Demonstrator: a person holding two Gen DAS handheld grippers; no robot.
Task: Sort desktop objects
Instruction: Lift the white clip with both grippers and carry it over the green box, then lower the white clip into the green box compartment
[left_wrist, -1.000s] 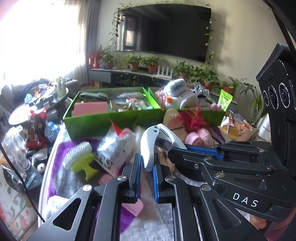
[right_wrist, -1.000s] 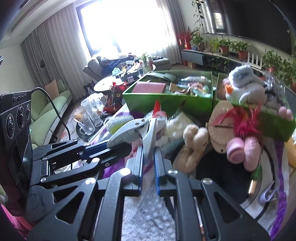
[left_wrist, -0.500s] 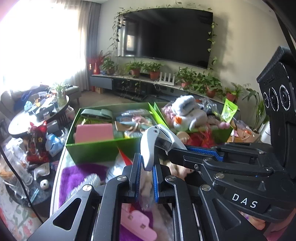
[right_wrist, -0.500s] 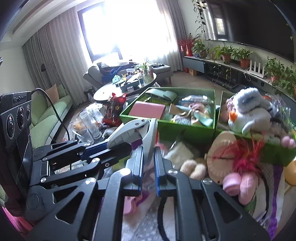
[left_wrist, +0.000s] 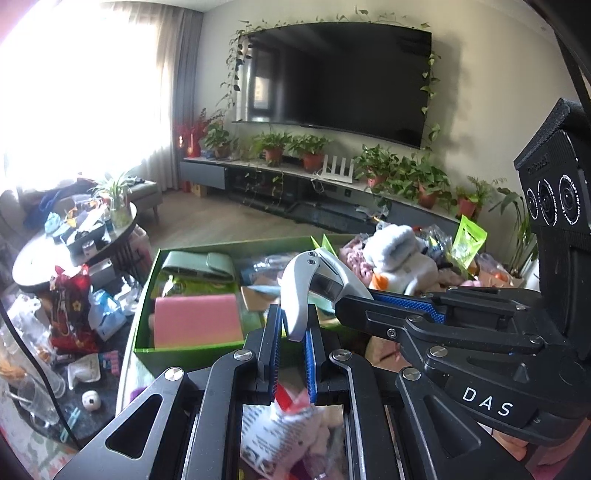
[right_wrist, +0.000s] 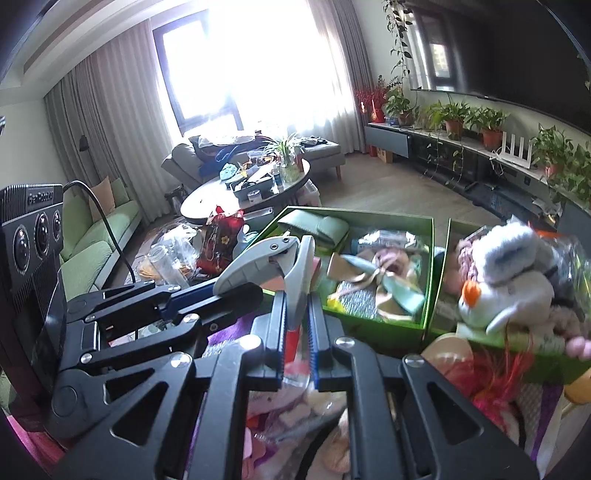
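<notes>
Showing only leftward, a pink pad (left_wrist: 197, 320) inside the green box (left_wrist: 177, 352).

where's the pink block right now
In the left wrist view the pink block lies in the near left corner of the left green box, just left of the left gripper.

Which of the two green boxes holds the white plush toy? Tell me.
The right-hand box; the plush toy sits in it. The left box holds a pink pad and green case.

Blown-out window (right_wrist: 236, 62) glare, fisheye-bent edges, blurred foreground clutter.
</notes>
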